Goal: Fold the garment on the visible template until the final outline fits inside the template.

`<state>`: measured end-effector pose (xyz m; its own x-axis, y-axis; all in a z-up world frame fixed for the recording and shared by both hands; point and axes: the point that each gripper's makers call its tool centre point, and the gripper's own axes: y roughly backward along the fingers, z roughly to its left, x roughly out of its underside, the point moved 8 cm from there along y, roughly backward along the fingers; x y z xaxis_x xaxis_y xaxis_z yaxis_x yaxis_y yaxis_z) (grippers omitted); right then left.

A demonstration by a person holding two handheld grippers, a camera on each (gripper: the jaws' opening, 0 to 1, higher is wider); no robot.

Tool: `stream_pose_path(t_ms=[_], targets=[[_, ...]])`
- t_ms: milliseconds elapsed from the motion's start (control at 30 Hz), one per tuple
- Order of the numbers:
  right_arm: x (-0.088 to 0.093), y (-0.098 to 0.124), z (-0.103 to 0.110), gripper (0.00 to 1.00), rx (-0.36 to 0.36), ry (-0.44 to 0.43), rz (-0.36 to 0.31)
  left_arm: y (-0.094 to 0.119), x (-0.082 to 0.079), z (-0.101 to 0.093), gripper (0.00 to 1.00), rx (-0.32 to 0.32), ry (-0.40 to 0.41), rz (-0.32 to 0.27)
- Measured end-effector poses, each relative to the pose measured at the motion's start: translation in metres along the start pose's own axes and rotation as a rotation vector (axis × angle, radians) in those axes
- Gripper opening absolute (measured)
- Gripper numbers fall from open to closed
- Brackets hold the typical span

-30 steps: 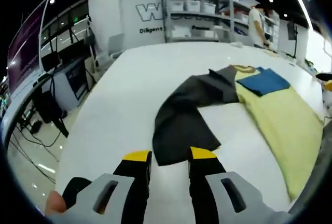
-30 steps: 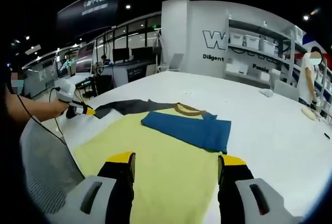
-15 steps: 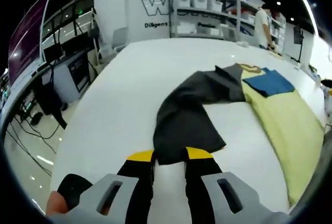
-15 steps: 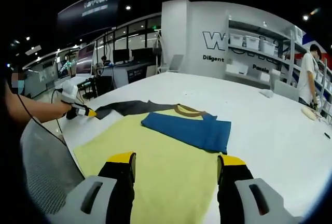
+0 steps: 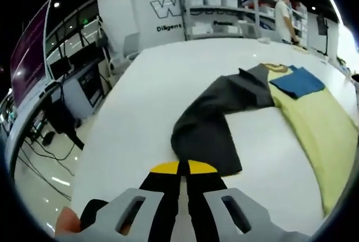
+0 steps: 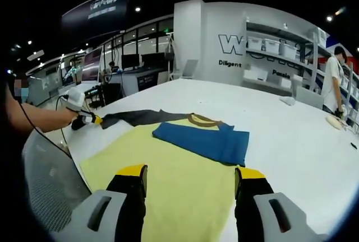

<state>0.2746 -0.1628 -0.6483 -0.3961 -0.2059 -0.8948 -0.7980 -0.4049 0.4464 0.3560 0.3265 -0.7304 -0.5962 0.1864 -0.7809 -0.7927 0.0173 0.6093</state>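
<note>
A white table (image 5: 134,102) is seen w/ shelving (image 5: 216,7) behind; a grey mesh chair back (image 6: 47,180) stands at the near edge. The garment (image 6: 185,169), yellow w/ a dark grey sleeve (image 5: 216,119) & blue sleeve (image 6: 207,140), is spread flat. The left gripper (image 5: 183,167) is held low, jaws pinched on the grey sleeve's cuff; the right gripper (image 6: 190,177) is hovered over the yellow body, jaws parted.
</note>
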Motion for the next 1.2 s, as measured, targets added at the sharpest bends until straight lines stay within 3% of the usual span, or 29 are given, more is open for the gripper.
stream_pose_path(t_ms=[267, 467, 567, 867, 1200], targets=[[-0.001, 0.000, 0.001, 0.63, -0.005, 0.002, -0.001, 0.008, -0.016, 0.026, 0.02, -0.078, -0.142, -0.002], [-0.001, 0.000, 0.001, 0.62, -0.004, 0.002, -0.003, 0.013, -0.029, 0.039, 0.02, -0.108, -0.177, -0.017], [-0.001, 0.000, 0.001, 0.62, -0.003, 0.002, -0.004, 0.014, -0.034, 0.048, 0.02, -0.157, -0.238, 0.009], [-0.001, 0.001, 0.000, 0.62, 0.001, 0.001, -0.006, 0.016, -0.052, 0.047, 0.02, -0.155, -0.262, -0.034], [-0.001, 0.001, 0.000, 0.61, 0.004, -0.001, -0.010, 0.029, -0.104, 0.021, 0.02, -0.116, -0.356, -0.182]])
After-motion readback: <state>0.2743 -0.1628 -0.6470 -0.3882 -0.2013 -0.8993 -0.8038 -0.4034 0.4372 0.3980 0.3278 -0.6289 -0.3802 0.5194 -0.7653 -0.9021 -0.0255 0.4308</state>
